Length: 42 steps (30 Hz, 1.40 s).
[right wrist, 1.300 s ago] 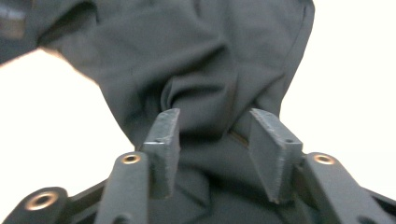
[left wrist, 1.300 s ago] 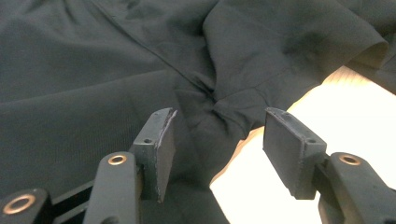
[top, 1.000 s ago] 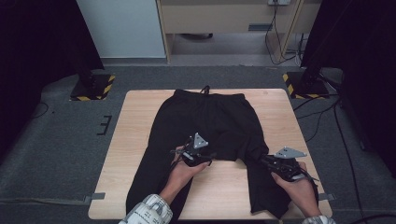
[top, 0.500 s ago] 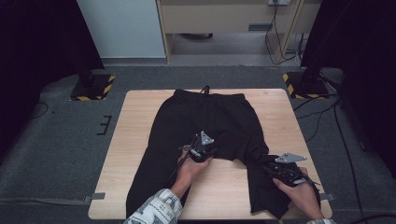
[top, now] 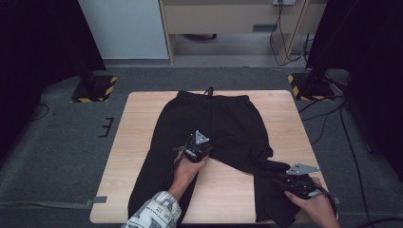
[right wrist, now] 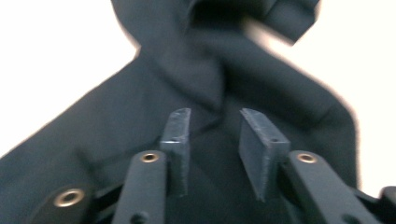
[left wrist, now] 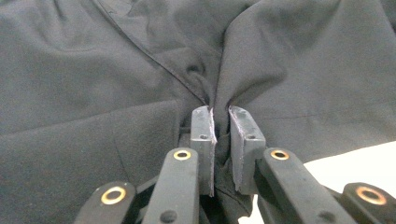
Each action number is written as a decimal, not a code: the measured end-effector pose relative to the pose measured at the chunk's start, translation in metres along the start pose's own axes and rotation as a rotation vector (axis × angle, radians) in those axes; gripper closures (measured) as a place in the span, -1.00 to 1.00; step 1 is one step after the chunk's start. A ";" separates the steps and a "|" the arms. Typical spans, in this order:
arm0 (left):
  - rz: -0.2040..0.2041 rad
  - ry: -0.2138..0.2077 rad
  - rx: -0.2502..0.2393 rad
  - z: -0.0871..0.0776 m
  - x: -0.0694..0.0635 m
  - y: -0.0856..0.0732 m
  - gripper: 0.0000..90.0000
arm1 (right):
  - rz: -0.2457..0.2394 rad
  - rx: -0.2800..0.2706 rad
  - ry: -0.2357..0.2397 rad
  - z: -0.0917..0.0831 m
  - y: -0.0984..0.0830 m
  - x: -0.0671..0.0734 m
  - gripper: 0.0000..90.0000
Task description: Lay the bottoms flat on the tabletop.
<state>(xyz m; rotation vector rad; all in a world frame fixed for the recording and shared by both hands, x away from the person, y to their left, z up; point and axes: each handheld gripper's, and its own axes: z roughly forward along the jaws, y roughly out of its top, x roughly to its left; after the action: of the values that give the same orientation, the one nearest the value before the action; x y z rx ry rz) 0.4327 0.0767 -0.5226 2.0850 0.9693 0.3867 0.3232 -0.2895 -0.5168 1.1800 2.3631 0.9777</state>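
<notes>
While pinched: trousers [left wrist: 116,70] between left tool [left wrist: 221,122] pads

Light wood table [top: 138,142] w/ rounded corners on grey carpet floor [top: 57,142]. Black curtains [top: 38,42] both sides, dim. Two stand bases w/ yellow-black hazard tape [top: 94,89] flank the table. Back: pale panel [top: 126,28], wood cabinet [top: 228,16], cables [top: 332,114] on floor at right.

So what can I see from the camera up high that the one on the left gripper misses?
The high view takes in the whole table, both hands, the right gripper and the floor around. The left gripper view gives the close detail: a fold of the black trousers pinched between the left gripper pads at the crotch seam. Both show the trousers, that gripper and pale tabletop.
</notes>
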 end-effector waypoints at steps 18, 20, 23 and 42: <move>0.000 -0.034 -0.037 -0.002 -0.007 -0.003 0.37 | 0.089 -0.025 -0.079 0.031 0.018 -0.033 0.14; 0.005 -0.037 -0.033 -0.001 -0.008 -0.003 0.41 | 0.078 -0.013 -0.079 0.031 0.017 -0.031 0.30; 0.002 -0.027 -0.019 0.002 -0.008 -0.004 0.55 | 0.064 -0.010 -0.068 0.028 0.015 -0.027 0.63; -0.020 0.008 -0.025 -0.002 -0.004 -0.008 0.86 | 0.009 0.020 0.048 -0.033 -0.022 -0.010 0.76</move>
<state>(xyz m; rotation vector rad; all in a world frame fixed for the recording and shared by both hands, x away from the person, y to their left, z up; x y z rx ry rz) 0.4248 0.0774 -0.5276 2.0514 0.9847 0.3952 0.2980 -0.3212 -0.5086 1.1889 2.4117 0.9981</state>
